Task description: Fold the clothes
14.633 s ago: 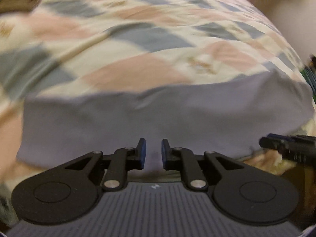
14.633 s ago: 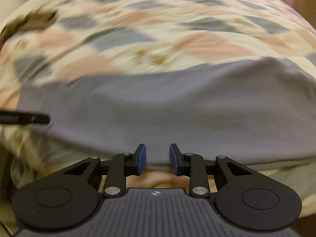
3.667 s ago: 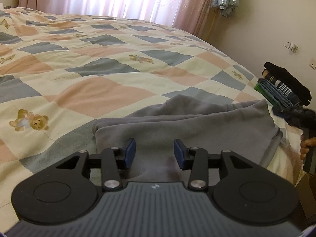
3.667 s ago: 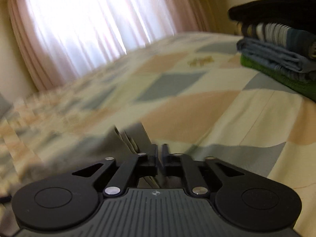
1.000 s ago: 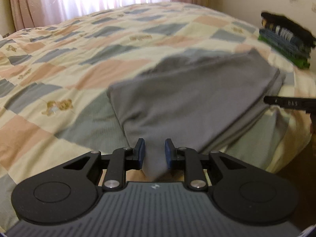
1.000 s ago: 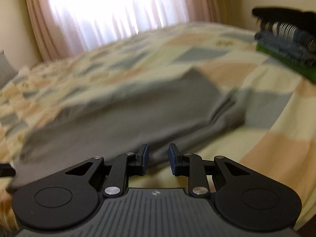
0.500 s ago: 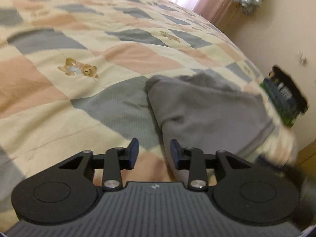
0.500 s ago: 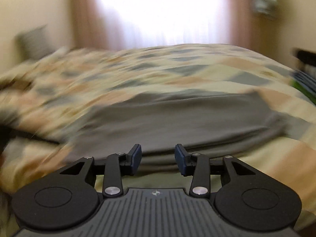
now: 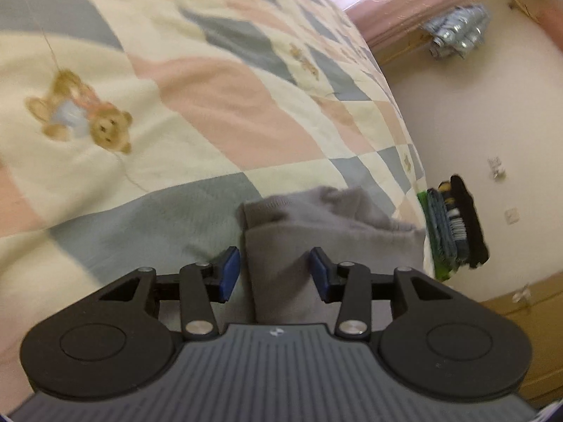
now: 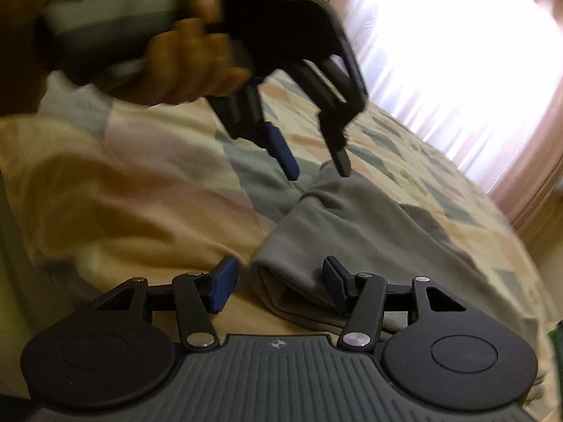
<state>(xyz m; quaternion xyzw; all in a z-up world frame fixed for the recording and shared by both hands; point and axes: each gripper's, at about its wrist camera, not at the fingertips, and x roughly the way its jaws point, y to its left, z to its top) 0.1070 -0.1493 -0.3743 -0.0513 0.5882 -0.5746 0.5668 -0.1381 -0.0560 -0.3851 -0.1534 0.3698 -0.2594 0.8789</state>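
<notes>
on the patchwork quilt (image 9: 225, 105) near the bed's edge lies the grey garment (image 9: 327, 242), folded into a long narrow strip. the left gripper (image 9: 274, 274) stands spread and empty over the strip's far corner, pads clear of the cloth. the right gripper (image 10: 278, 281) is opening at the near corner, the layered edge between its pads but not pinched. for the next fold, i'd say both should bite all the layers together at that short end and carry it evenly. the strip's long axis seems to run away toward the stack of folded clothes (image 9: 454, 228) by the wall.
</notes>
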